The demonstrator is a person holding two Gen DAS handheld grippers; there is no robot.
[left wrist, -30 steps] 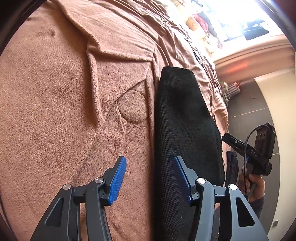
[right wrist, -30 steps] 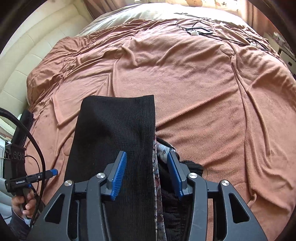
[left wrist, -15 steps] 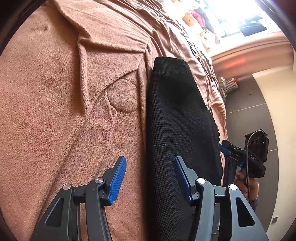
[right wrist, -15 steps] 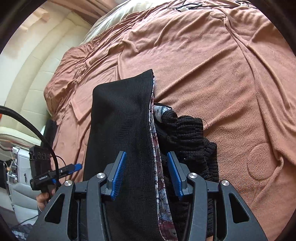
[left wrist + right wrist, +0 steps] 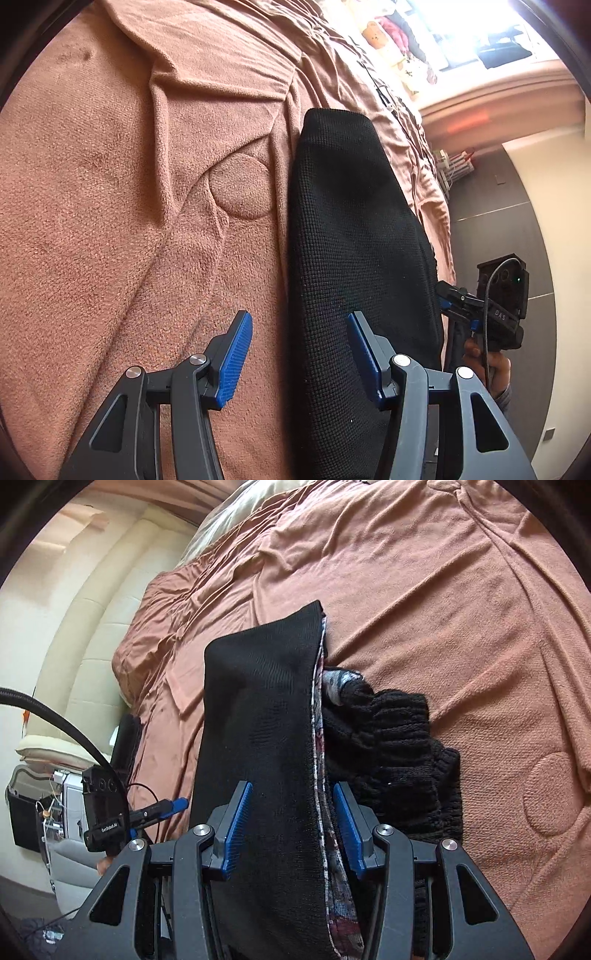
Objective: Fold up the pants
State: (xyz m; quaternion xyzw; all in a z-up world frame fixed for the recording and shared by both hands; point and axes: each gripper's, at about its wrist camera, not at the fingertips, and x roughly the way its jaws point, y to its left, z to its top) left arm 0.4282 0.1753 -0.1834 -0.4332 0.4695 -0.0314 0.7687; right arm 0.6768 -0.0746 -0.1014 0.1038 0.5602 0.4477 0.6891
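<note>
Black knit pants (image 5: 354, 236) lie as a long folded strip on the brown blanket (image 5: 110, 206). In the right wrist view the pants (image 5: 258, 709) show a patterned inner edge, and their ribbed waistband (image 5: 402, 753) is bunched to the right. My left gripper (image 5: 299, 354) is open, with its left pad over the blanket and its right pad over the pants' left edge. My right gripper (image 5: 293, 827) is open low over the pants, and the strip's right edge runs between its pads without being pinched. Each gripper shows in the other's view, held by a hand off the bed's edge.
The blanket has creases and a round raised patch (image 5: 240, 188) beside the pants. Cables (image 5: 388, 99) and bright clutter lie at the bed's far end. A cream padded headboard (image 5: 85, 657) and a bedside unit (image 5: 48, 812) stand to the left in the right wrist view.
The right gripper has come lower and rolled, so the bed now looks tilted and the bunched waistband has come into view. The left gripper has barely shifted.
</note>
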